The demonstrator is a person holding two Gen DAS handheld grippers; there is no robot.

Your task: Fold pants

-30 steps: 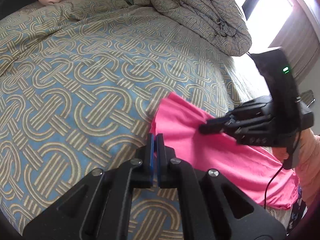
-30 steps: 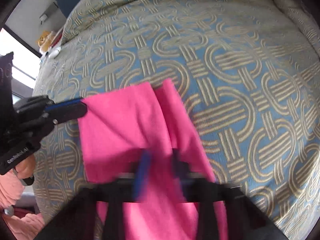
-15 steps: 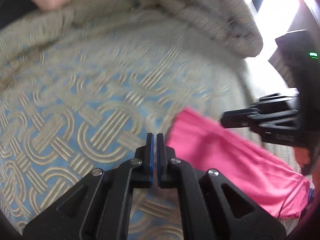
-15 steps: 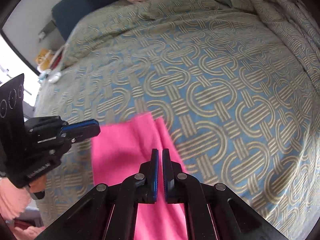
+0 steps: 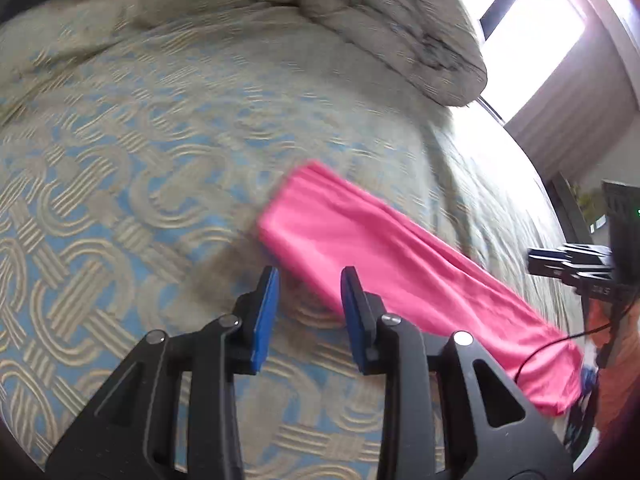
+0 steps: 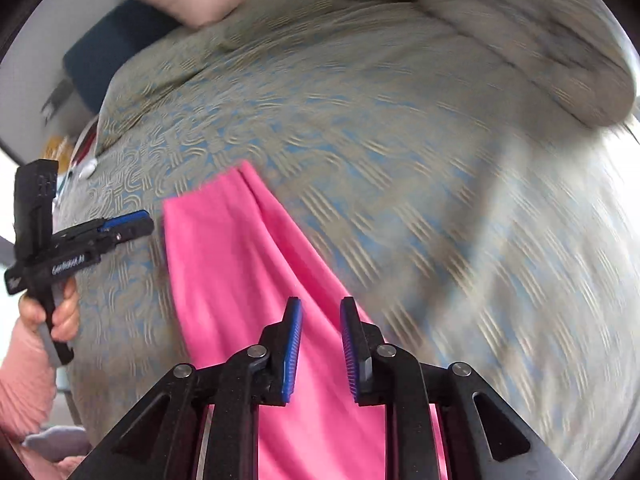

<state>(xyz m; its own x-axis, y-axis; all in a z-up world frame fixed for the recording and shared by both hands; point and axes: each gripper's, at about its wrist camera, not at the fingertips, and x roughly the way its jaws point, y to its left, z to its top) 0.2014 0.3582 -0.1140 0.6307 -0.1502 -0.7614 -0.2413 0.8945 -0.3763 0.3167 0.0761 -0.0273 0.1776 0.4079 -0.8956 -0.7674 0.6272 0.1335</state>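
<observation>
In my left wrist view, the left gripper (image 5: pixel 308 300) has its blue-padded jaws spread wide with nothing between them, hovering just short of the near end of the pink pants (image 5: pixel 400 276). The pants lie as a long narrow strip, already doubled lengthwise by the look of it, running from the middle of the patterned bedspread (image 5: pixel 120 200) toward the bed's edge on my right, where the far end droops out of sight. The right gripper (image 5: pixel 560 266) shows at the frame's right edge, beyond the strip; from here I cannot tell how its jaws stand. In my right wrist view, the right gripper (image 6: pixel 320 344) is parted to a moderate gap and holds nothing, poised over the pants (image 6: pixel 240 280), which stretch away to a squared end with a ridge of overlapping layers along one side. The left gripper (image 6: pixel 128 222) sits just beside that far end. I judge the fabric light, soft and limp, likely to sag and slide layer on layer, so I would pinch both layers at the end corners, close to the edge, and carry that end over slowly to keep the stack aligned.
</observation>
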